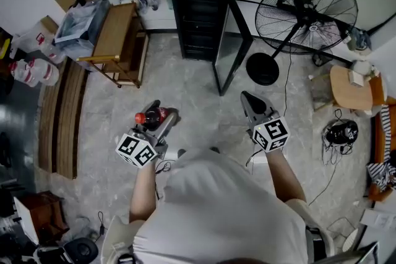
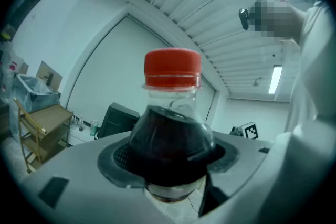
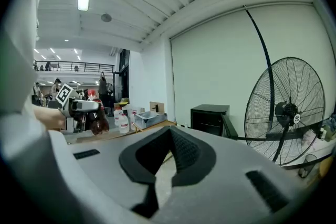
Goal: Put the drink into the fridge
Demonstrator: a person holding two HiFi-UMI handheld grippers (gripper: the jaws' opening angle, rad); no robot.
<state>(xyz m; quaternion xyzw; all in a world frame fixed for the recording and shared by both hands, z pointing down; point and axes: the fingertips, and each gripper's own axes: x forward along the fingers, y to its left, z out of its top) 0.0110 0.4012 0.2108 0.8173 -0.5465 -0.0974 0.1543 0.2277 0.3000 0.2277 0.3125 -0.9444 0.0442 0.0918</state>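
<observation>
Two grippers are held out in front of a standing person, both aimed across the open floor (image 1: 198, 102) toward the black fridge (image 1: 199, 9) against the far wall. The left gripper (image 1: 162, 117) is clamped round the drink (image 1: 151, 116), a bottle of dark soda with a red cap (image 2: 172, 68). Its pads press on the shoulder of the bottle, which stands out beyond the jaws with the cap foremost. The right gripper (image 1: 252, 102) carries nothing, and its jaws stand closed together with only the hollow of the pads between them. The fridge door (image 1: 230, 52) hangs wide open toward the person, with a large floor fan (image 1: 306, 12) just beyond it on the right. The step in hand reads as the carry: the bottle is grasped and lifted but is well apart from the fridge. The next move calls for walking up to the opening, keeping clear of the door's edge, and bringing the bottle upright before it is set on a shelf. The interior looks dark from here, so which shelf has room cannot be judged. The free right gripper is placed to steady the door if it swings.
</observation>
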